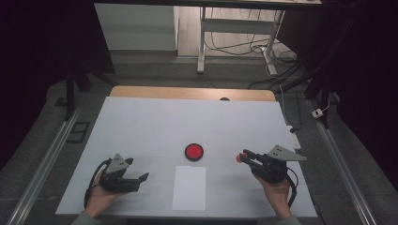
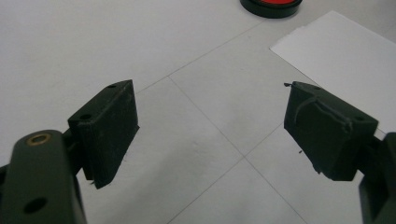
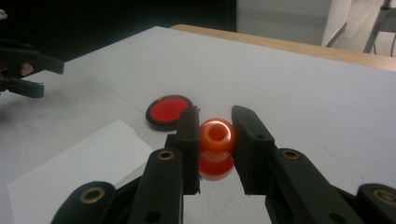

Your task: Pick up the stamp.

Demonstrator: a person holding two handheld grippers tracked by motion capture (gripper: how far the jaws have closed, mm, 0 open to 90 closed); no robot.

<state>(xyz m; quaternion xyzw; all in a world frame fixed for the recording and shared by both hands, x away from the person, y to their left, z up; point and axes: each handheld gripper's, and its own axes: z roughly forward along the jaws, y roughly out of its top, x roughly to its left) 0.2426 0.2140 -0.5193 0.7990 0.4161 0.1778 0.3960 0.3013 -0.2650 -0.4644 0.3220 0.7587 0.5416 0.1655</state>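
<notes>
- My right gripper [image 3: 214, 125] was clamped on a small glossy orange plastic ring with a round hole [image 3: 216, 135], lifted just above the white table [image 1: 141, 122], right of the red disc in its black rim [image 1: 194, 152].
- The ring looked light, stiff and slippery (I judged); flat sides suit the pads best.
- My left gripper [image 2: 210, 126] stood wide apart, holding nothing.
- The ring's underside was hidden; its reflection blurred the gap beneath.

Dim room, grey floor [image 1: 155, 70], white desk legs [image 1: 202, 42].
</notes>
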